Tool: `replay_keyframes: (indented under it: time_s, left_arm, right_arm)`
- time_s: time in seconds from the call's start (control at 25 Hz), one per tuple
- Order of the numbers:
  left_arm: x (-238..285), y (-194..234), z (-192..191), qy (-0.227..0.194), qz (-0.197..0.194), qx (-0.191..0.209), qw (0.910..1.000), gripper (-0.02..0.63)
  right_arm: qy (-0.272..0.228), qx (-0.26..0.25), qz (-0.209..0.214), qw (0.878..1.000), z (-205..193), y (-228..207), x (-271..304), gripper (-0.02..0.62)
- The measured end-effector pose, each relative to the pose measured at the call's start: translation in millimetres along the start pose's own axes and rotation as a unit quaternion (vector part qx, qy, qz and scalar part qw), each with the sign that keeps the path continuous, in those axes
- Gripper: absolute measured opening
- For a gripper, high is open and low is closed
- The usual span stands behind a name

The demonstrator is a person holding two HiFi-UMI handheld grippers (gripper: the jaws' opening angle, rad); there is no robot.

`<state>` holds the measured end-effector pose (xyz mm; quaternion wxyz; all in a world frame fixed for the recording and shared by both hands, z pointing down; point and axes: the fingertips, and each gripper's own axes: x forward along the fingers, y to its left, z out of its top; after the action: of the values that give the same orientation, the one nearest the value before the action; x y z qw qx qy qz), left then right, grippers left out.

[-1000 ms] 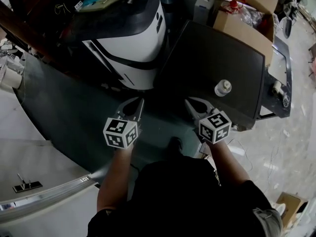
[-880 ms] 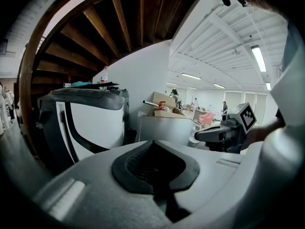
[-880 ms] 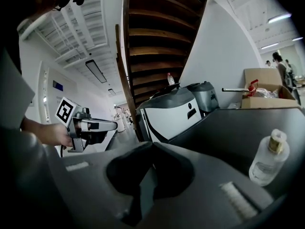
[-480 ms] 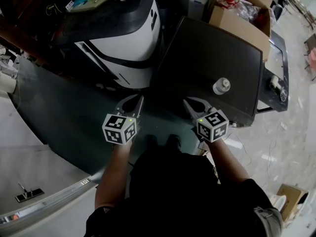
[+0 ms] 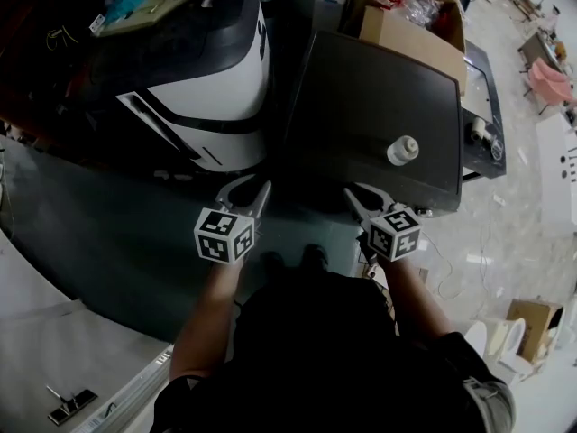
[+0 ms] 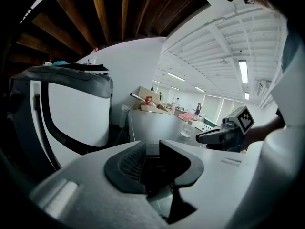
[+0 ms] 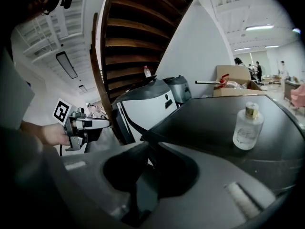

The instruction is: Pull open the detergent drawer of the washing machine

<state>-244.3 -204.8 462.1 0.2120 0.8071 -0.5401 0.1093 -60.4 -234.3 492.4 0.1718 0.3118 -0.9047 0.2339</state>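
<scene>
Bottle [image 7: 248, 126] side-on in right gripper view, capped top [image 5: 402, 150] overhead

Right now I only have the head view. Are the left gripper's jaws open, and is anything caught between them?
Observer: In the left gripper view, the left gripper has jaws that have just been opening. They stand a little apart with nothing between them.
Operator: Good. What is the small round white thing on the dark top to my right?
Observer: The right gripper view shows it side-on. It is a clear bottle with a pale cap, standing upright on the dark top.
</scene>
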Motion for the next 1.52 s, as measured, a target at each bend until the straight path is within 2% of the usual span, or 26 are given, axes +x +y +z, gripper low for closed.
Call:
replay_keyframes:
  time_s: [0.04,0.2,0.36,0.6,0.72,0.96,1.52]
  left_arm:
    - [0.2,1.6,-2.6,0.003,-0.011,0.003,0.9999,0.109]
    - [3.4,11.7,-14.1,0.014,-0.046,0.018,0.9987,0.127]
    - [11.0,17.3,-26.4,0.030,-0.067,0.021,0.9971,0.152]
    - [37.9,20.0,-42.9,0.057,-0.091,0.028,0.9938,0.166]
    - [55.1,23.7,-52.5,0.074,-0.092,0.025,0.9927,0.172]
    - [89.1,32.3,-65.0,0.095,-0.092,0.018,0.9911,0.178]
    - [123.8,38.2,-85.9,0.134,-0.099,0.030,0.9856,0.184]
  right_arm:
    - [-0.001,0.009,-0.010,1.000,-2.7,1.9,0.4,0.062]
    - [-0.005,0.022,-0.048,0.999,-13.3,10.3,2.8,0.087]
    - [-0.003,0.042,-0.062,0.997,-25.7,17.3,4.5,0.105]
    - [0.011,0.053,-0.084,0.995,-45.9,-0.2,17.9,0.146]
    - [0.014,0.073,-0.090,0.993,-55.0,-14.5,27.8,0.163]
    - [0.026,0.083,-0.098,0.991,-72.7,-39.3,44.4,0.170]
    - [0.026,0.067,-0.125,0.990,-82.0,-51.3,62.3,0.170]
